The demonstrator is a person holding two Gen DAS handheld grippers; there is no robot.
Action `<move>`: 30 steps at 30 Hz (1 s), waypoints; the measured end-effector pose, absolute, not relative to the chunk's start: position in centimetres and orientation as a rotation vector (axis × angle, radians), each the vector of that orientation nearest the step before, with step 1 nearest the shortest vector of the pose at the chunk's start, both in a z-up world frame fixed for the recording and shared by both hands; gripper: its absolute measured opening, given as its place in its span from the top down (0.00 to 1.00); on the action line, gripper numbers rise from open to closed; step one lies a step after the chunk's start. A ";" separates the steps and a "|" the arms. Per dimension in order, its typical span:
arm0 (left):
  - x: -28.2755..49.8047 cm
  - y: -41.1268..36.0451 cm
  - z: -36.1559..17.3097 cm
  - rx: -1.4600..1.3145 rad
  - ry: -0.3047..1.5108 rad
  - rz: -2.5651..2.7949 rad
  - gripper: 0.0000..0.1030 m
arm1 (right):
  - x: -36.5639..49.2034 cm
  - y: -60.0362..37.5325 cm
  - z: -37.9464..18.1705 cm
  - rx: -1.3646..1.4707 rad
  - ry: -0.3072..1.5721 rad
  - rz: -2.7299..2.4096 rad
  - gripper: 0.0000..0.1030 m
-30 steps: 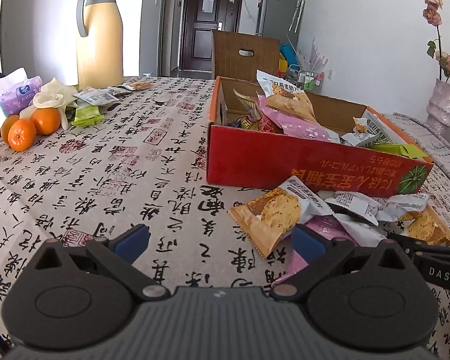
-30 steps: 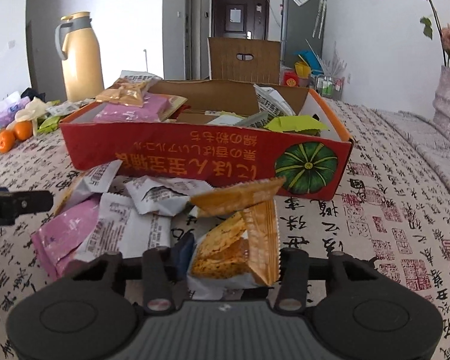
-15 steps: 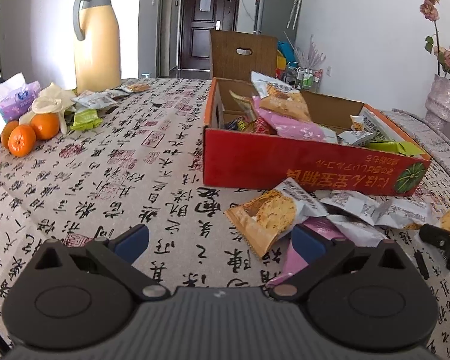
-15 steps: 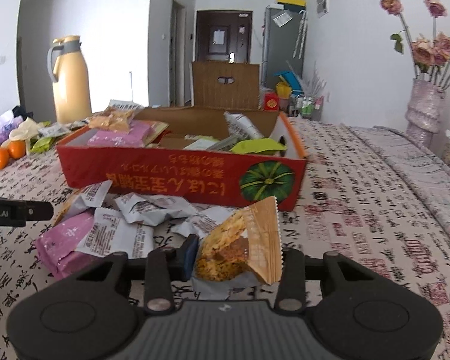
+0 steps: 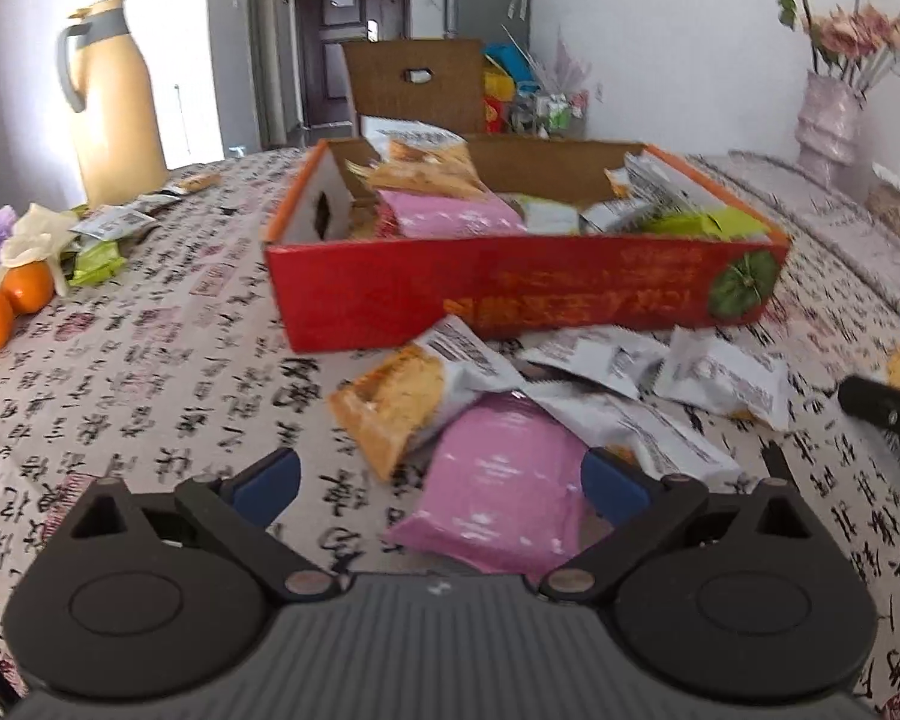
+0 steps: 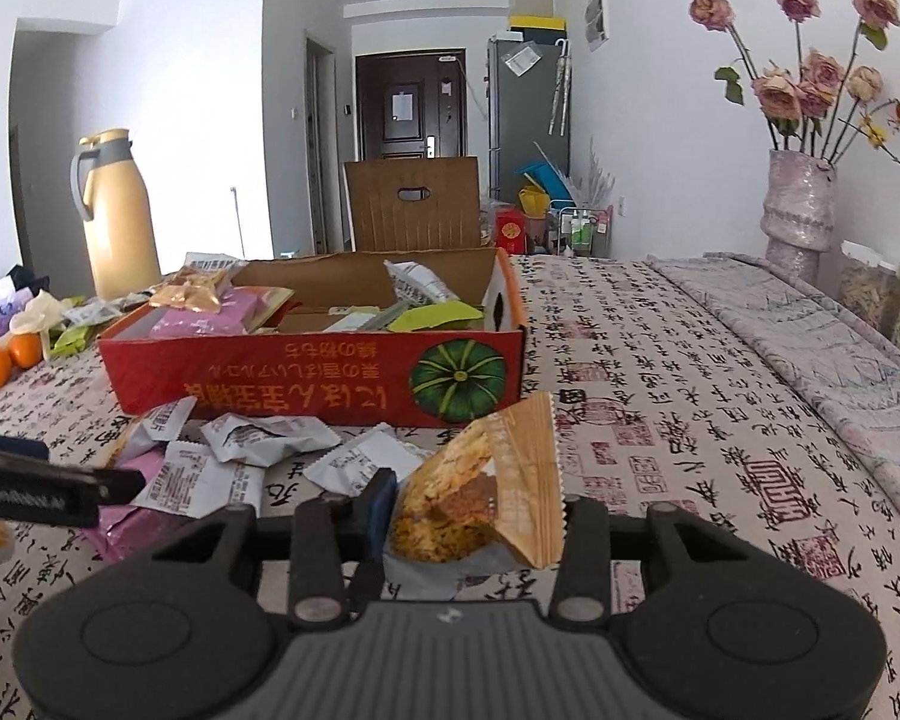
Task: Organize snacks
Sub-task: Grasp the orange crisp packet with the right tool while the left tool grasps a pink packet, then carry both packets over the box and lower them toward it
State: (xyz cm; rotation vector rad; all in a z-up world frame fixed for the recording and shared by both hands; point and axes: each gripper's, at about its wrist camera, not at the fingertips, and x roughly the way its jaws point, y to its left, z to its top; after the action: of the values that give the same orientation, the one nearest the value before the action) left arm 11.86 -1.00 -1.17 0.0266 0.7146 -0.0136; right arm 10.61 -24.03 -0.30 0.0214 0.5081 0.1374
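I read "GenRobot.AI" on left gripper (image 6: 42,495) | red box (image 6: 306,381) print upside down, unreadable for me | tablecloth (image 6: 660,396) calligraphy illegible

My left gripper (image 5: 441,480) is spread wide, its blue-padded fingertips (image 5: 267,477) well apart and closing on nothing; a pink packet (image 5: 498,480) lies between them. My right gripper (image 6: 474,501) is clamped on an orange snack packet (image 6: 486,480), held upright between the fingers. Each gripper's tip shows at the edge of the other's view.
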 end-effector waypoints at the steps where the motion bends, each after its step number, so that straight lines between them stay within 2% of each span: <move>1: 12.0 -1.3 -1.3 0.033 0.726 -0.022 0.12 | 10.6 -24.2 -0.4 0.027 0.508 0.136 0.62; 4: 12.5 -2.3 -1.7 0.046 0.758 -0.044 0.26 | 10.5 -24.8 -0.6 0.044 0.509 0.135 0.62; 8: 13.4 -3.1 -2.3 0.039 0.799 -0.058 0.33 | 10.3 -25.2 -0.7 0.059 0.507 0.146 0.62; 15: 14.1 -3.6 -2.3 0.019 0.806 -0.048 0.39 | 10.3 -25.7 -1.0 0.081 0.504 0.160 0.62; 30: 12.5 -3.6 -1.6 0.033 0.753 -0.025 0.39 | 9.8 -25.5 -1.4 0.081 0.510 0.186 0.62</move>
State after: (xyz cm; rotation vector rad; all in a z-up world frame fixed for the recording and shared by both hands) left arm 12.53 -3.58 -1.62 0.0328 0.7532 -0.0246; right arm 9.84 -25.48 -1.35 0.0810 0.5097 0.1860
